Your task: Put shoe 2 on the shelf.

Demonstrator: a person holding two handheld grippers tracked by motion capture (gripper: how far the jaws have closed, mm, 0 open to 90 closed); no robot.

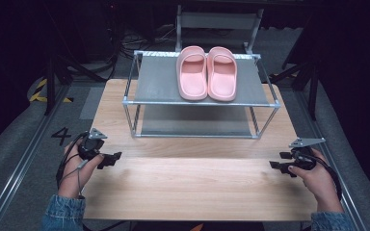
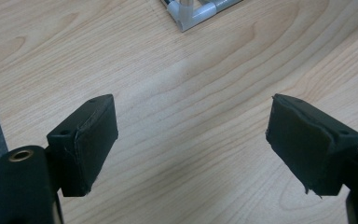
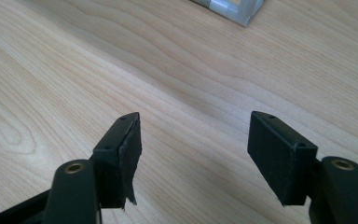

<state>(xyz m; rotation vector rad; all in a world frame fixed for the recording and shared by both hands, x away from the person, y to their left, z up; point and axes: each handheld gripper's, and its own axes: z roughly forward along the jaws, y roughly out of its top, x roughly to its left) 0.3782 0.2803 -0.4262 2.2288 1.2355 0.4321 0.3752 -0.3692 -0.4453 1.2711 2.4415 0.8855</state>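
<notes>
Two pink slippers (image 1: 205, 72) lie side by side, toes toward the far side, on the top grey shelf of a two-tier metal rack (image 1: 200, 102) at the back of the wooden table (image 1: 197, 187). My left gripper (image 1: 112, 159) rests low at the table's left edge, open and holding nothing; its jaws stand wide apart over bare wood (image 2: 191, 135). My right gripper (image 1: 278, 161) sits at the right edge, also open, with only wood grain between its fingers (image 3: 193, 144). Both grippers point inward, well in front of the rack.
A rack foot corner (image 2: 189, 14) shows ahead of the left gripper, and another rack corner (image 3: 235, 10) ahead of the right. Grey floor with a rail and a painted "4" (image 1: 60, 135) lies left of the table. Dark stands and cables sit behind.
</notes>
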